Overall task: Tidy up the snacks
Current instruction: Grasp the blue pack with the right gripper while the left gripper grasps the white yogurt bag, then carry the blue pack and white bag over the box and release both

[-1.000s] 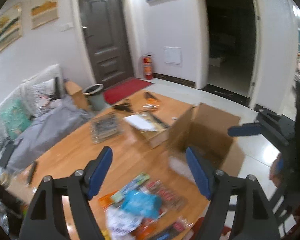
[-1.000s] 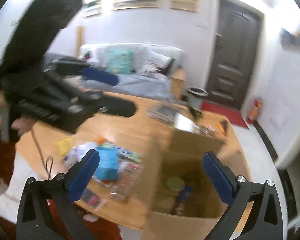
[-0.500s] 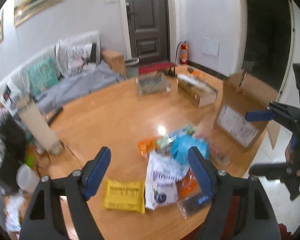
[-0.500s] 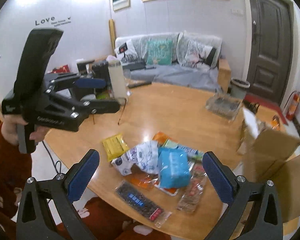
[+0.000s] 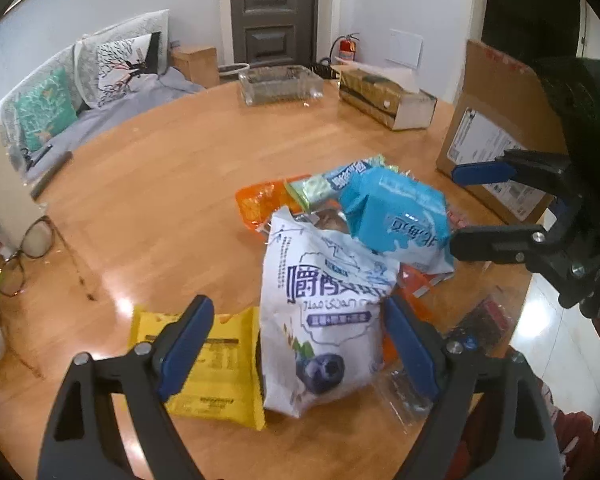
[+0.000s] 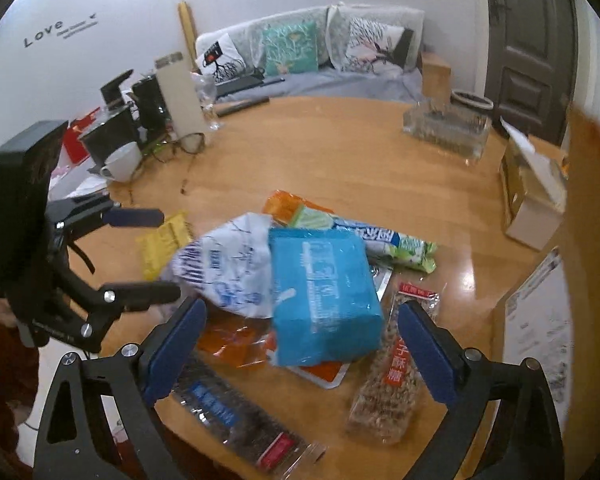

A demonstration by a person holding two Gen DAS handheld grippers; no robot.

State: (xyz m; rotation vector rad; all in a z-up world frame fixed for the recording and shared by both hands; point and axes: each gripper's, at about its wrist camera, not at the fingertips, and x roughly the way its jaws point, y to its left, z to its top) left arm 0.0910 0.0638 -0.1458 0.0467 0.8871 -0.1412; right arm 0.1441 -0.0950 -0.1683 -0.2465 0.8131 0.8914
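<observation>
**Both grippers poised over the snack pile**

Left wrist view: the left gripper [image 5: 296,344] hangs at the bottom of the frame, its jaws opening and touching nothing, with the white blueberry bag [image 5: 320,312] between them and the yellow packet [image 5: 208,364] at the lower left. This looks like the approach before a first pick. The next move calls for dropping onto the white bag and closing. The cardboard box [image 5: 496,120], at the right edge, is the likely destination.

Right wrist view: the right gripper [image 6: 300,344] frames the blue pack [image 6: 320,296] at centre, jaws closing but not yet pressing it. The left gripper sits close at the left edge, so the two could collide over the overlapping packets. Glasses [image 6: 180,148] lie at the upper left.
</observation>
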